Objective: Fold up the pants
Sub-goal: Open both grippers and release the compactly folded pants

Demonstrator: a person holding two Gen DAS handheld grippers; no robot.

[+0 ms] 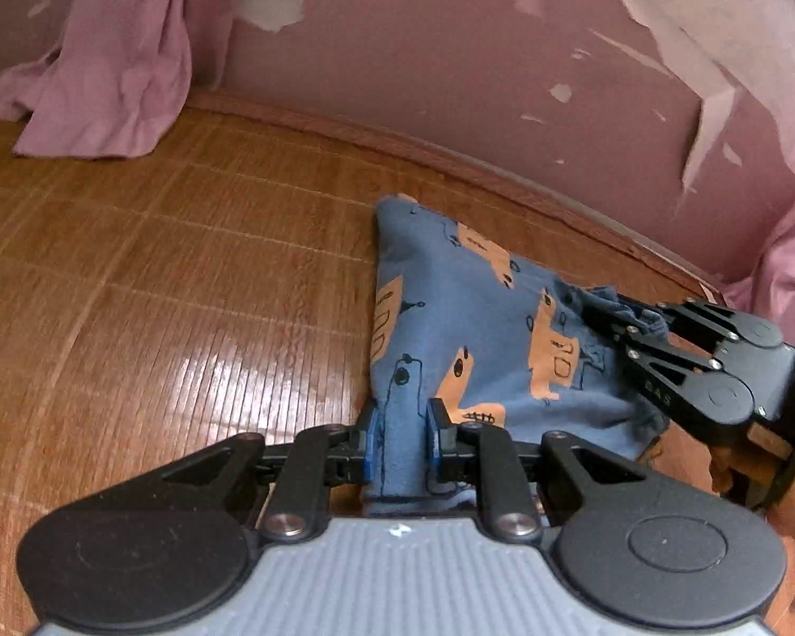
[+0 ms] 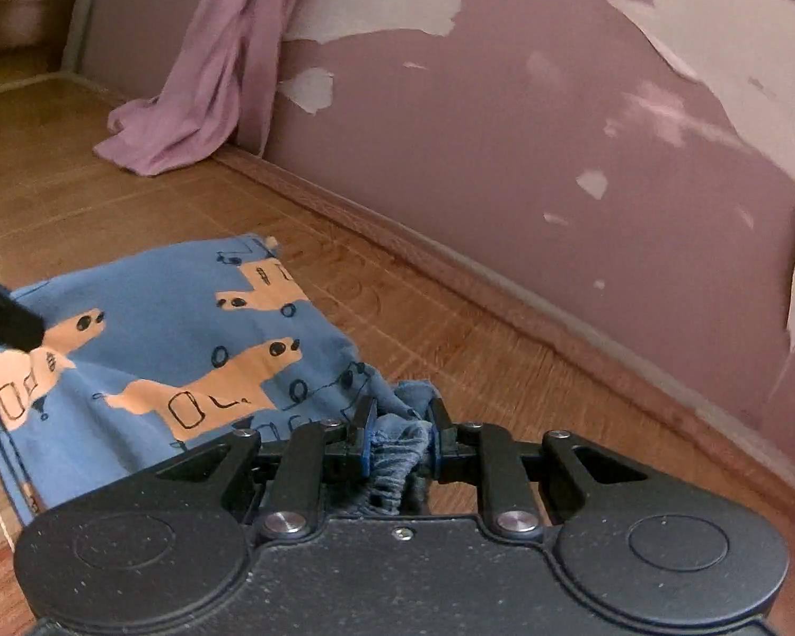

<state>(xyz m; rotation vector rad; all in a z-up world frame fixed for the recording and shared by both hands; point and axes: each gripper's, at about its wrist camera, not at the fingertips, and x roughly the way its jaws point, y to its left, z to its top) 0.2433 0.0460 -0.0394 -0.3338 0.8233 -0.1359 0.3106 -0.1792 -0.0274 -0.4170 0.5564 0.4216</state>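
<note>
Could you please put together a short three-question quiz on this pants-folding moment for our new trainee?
1. True or false: the left gripper is open and clear of the pants.
2. Which part does the right gripper pinch: A gathered waistband, B a flat patch of print?
3. What lies crumpled against the wall?

Key: 1 false, it is shut on them; 2 A; 3 a pink cloth.

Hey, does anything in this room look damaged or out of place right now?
Yes. The pink wall has paint peeling off in large pale patches. A mauve cloth lies crumpled on the woven bamboo mat against that wall. The blue patterned pants look fine.
</note>
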